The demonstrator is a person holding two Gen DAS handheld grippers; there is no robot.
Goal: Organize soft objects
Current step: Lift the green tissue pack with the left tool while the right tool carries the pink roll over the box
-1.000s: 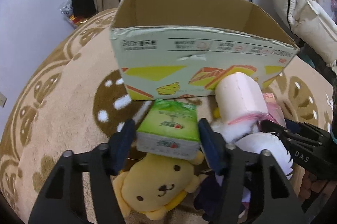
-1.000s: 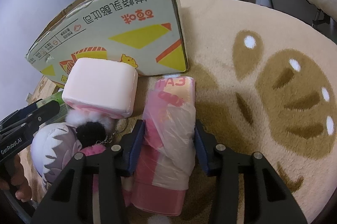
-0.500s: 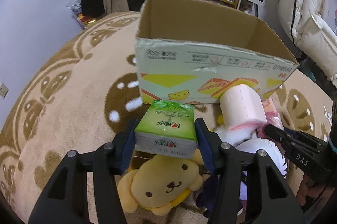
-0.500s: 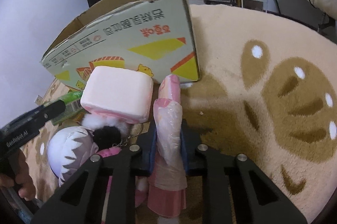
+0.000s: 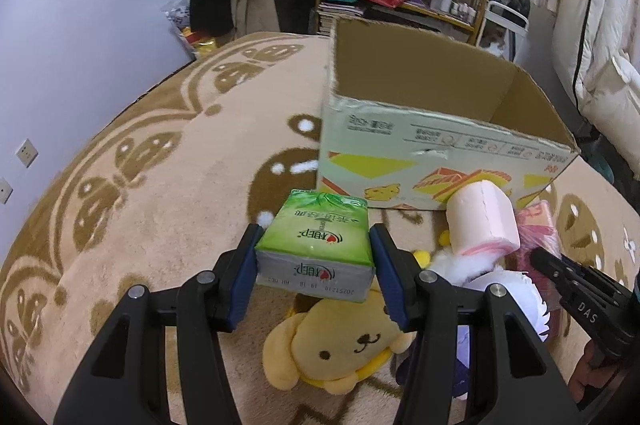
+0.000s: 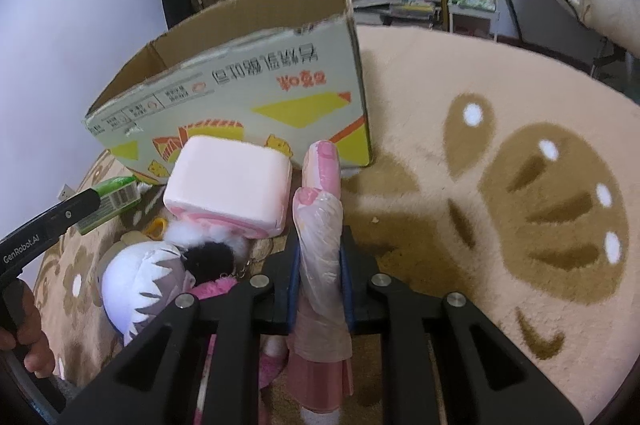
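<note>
Fluffy rug [image 5: 160, 185] on a bedroom floor, with full shelves at the back. Up off the pile now: green tissue pack [image 5: 316, 237], squeezed on both sides by the left gripper [image 5: 314, 261], higher than a second ago and closer to the open cardboard box [image 5: 400, 153]. More of the box's inside in view than before, and nothing to see in it yet. Over on the other side, big change: right gripper [image 6: 320, 265], wide apart around the pink bag [image 6: 320, 217] a second ago, now pinched tight on it, with the bag squashed thin and sticking up between the pads. Bag not lifted yet, by the look of it, with its bottom end low among the other toys. Lying just below the tissue pack: yellow plush dog [image 5: 352, 341]. Beside the pink bag: soft pink block [image 6: 228, 185] and white plush [image 6: 132, 285], not picked up yet. So probably two soft things ready to go in the box, tissue pack first, and three more waiting on the rug.
</note>
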